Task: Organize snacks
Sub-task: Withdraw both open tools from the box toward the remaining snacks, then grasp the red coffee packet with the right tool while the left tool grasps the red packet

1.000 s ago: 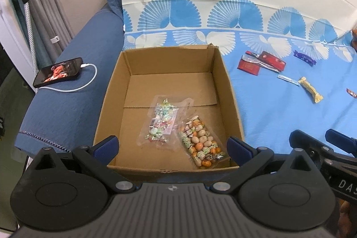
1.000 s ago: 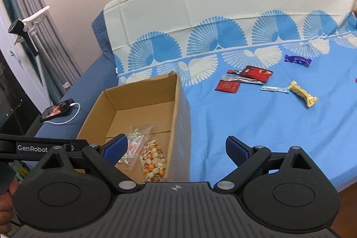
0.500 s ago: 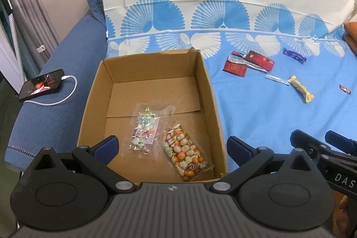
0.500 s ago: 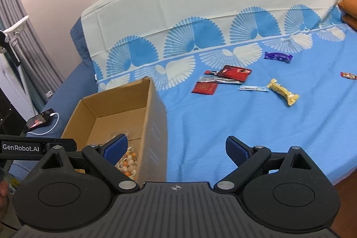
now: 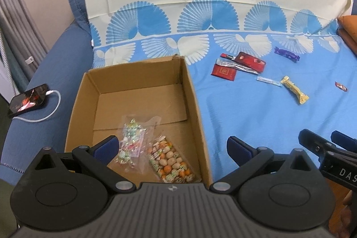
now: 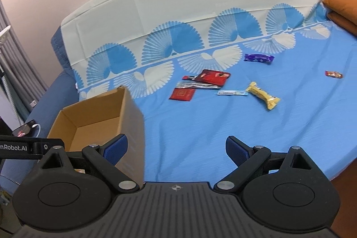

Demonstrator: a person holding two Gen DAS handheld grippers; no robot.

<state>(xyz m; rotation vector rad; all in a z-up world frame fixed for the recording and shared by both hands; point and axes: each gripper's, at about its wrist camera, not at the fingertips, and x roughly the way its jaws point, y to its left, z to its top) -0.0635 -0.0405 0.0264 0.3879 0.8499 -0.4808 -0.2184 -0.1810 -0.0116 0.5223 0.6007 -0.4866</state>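
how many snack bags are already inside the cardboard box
2. A clear bag of wrapped candies lies on the floor of the cardboard box, and a bag of round orange and cream snacks sits just right of it. The near wall could hide more.

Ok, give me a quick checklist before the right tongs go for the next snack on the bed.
1. Right tongs open and empty: ok.
2. Left tongs open and empty, above the cardboard box: ok.
3. Box has room: ok, only two candy bags lie near its front.
4. Yellow snack bar lies alone on the blue sheet, clear to approach: ok.
5. Red packets overlap a silver wrapper: not ok for a single pick.
6. Snacks within reach: cannot tell.
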